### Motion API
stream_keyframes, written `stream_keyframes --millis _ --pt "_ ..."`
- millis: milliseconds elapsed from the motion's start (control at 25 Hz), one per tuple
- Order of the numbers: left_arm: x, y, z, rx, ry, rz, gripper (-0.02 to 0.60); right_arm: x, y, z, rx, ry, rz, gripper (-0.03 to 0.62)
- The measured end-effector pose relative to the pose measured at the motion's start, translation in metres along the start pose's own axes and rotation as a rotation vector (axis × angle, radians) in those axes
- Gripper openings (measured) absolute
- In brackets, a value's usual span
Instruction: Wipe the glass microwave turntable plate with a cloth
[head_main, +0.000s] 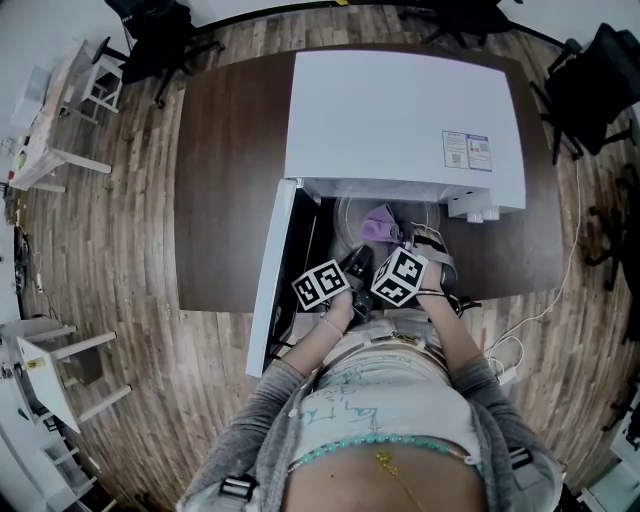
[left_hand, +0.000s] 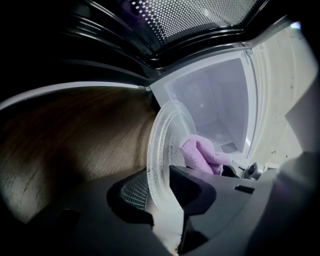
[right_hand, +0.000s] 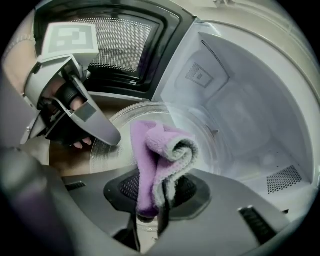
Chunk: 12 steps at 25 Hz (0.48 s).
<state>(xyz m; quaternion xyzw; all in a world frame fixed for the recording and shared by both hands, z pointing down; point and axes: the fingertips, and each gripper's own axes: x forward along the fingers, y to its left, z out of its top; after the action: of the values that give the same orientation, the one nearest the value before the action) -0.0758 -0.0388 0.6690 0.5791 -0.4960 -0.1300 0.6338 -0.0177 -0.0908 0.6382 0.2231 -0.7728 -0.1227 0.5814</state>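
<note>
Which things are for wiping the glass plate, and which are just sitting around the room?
For the job: glass plate, purple cloth, left hand-held gripper holding the plate, right hand-held gripper holding the cloth.
Just sitting around: black chair, white stool.

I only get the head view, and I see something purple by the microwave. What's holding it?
Observer: The right gripper is; its jaws are shut on a folded purple cloth.
Operator: Where's the glass plate? I can't find it!
Observer: The left gripper has its jaws pinched on the plate at the rim, in front of the open microwave.
Operator: Which side is the cloth on?
Observer: It is at the plate's face that is turned toward the right gripper. I cannot tell whether it touches the glass.
</note>
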Motion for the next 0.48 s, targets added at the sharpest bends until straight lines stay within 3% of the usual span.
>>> stream_keyframes --millis 480 --pt "0.0 -0.001 -0.001 0.012 -0.009 0.0 0.118 0.005 0.003 0.032 -0.056 -0.063 0.021 0.117"
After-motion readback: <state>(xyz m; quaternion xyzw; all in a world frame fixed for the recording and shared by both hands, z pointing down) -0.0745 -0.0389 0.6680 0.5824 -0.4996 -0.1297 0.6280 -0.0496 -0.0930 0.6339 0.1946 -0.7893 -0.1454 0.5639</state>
